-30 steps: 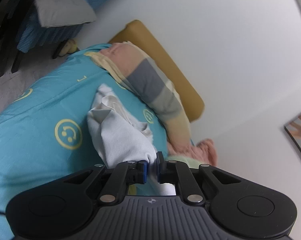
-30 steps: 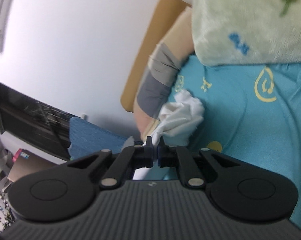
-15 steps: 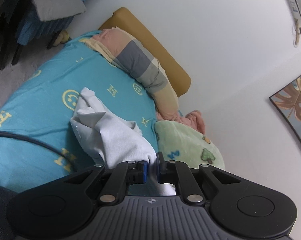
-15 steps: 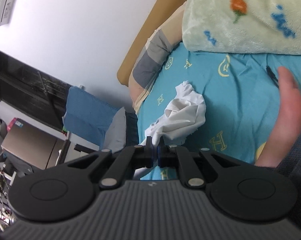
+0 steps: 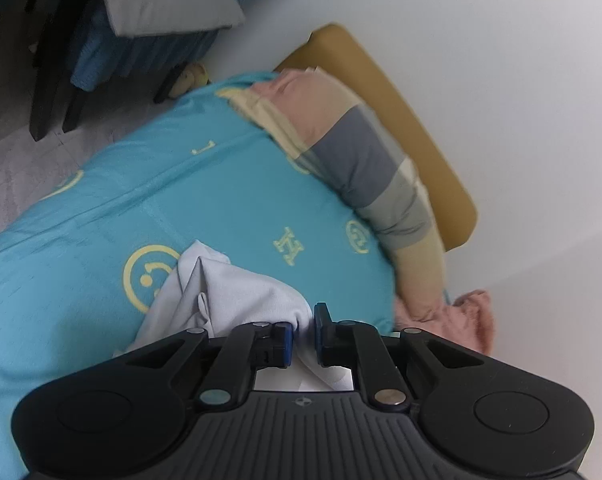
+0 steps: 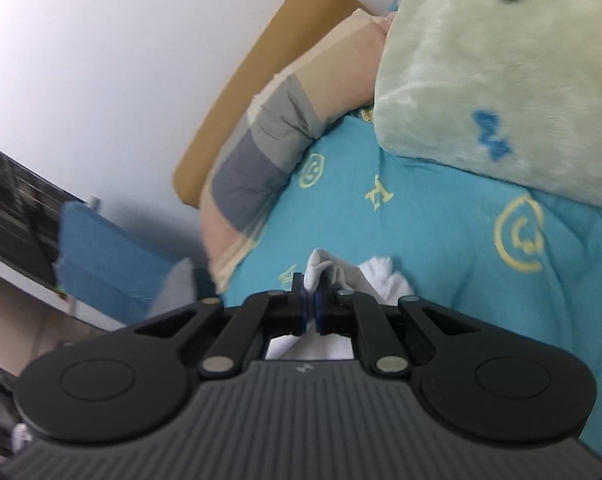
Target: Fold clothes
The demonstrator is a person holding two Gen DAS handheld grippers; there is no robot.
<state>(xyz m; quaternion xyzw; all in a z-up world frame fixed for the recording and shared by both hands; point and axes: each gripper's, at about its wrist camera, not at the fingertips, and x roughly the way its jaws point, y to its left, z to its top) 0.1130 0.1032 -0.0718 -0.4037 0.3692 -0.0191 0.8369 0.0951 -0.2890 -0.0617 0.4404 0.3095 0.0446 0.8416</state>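
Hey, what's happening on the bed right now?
A person is working two handheld tongs on a white garment that lies bunched on the turquoise bedsheet. The left tongs and the right tongs are each shut on a part of it. No fold is visible yet.

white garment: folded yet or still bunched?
Bunched, not folded. The white garment hangs in loose creases, pinched by the left gripper and right gripper, above the teal bedsheet.

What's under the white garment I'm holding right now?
The teal bedsheet with yellow prints lies below the white garment; a smiley print is partly covered by it. Both the left gripper and right gripper pinch it. Whatever lies beneath its bunched folds is hidden.
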